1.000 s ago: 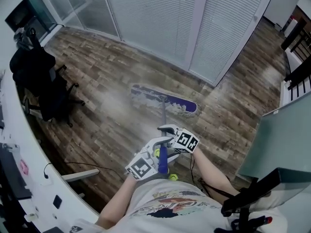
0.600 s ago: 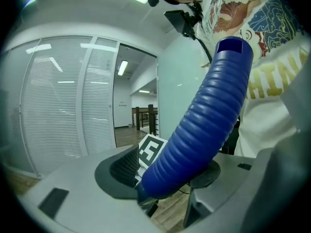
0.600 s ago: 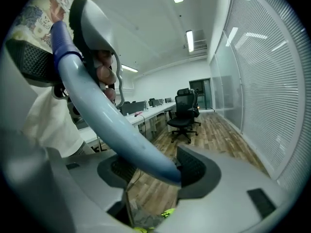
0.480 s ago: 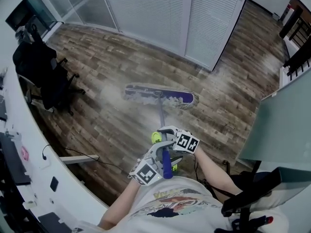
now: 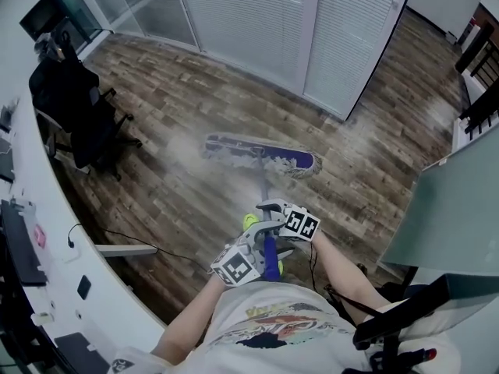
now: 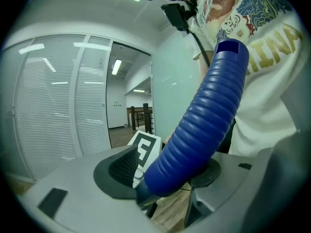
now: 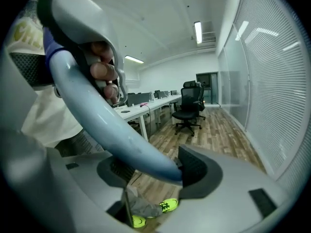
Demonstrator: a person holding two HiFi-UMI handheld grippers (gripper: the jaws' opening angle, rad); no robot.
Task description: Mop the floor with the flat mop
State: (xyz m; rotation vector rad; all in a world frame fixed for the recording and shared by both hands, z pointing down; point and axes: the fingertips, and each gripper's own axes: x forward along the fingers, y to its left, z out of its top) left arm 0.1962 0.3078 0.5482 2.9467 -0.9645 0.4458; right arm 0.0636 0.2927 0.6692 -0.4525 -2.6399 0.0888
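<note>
- Mopping stroke in hand, by the look of it. The flat mop [image 5: 261, 154] lies pad-down on the wooden floor [image 5: 195, 92], out ahead of the person and set roughly crosswise, with a pale hazy patch on the boards just to its left.
- Left gripper [image 6: 170, 178]: fingers [image 6: 119, 171] clenched on the blue ribbed grip [image 6: 204, 125] at the top of the handle, close to the person's shirt.
- Right gripper [image 7: 155, 171] — just beyond it down the handle, fingers [image 7: 197, 171] clamped on the pale pole [image 7: 97, 110].
- Next move, as I judge it: a push or pull along the boards with both holds firm and the pad flat on the floor — steering onto unmopped floor and wide of the office chair [image 5: 82, 123] and the cable [image 5: 132, 238] by the desk [image 5: 70, 232].
</note>
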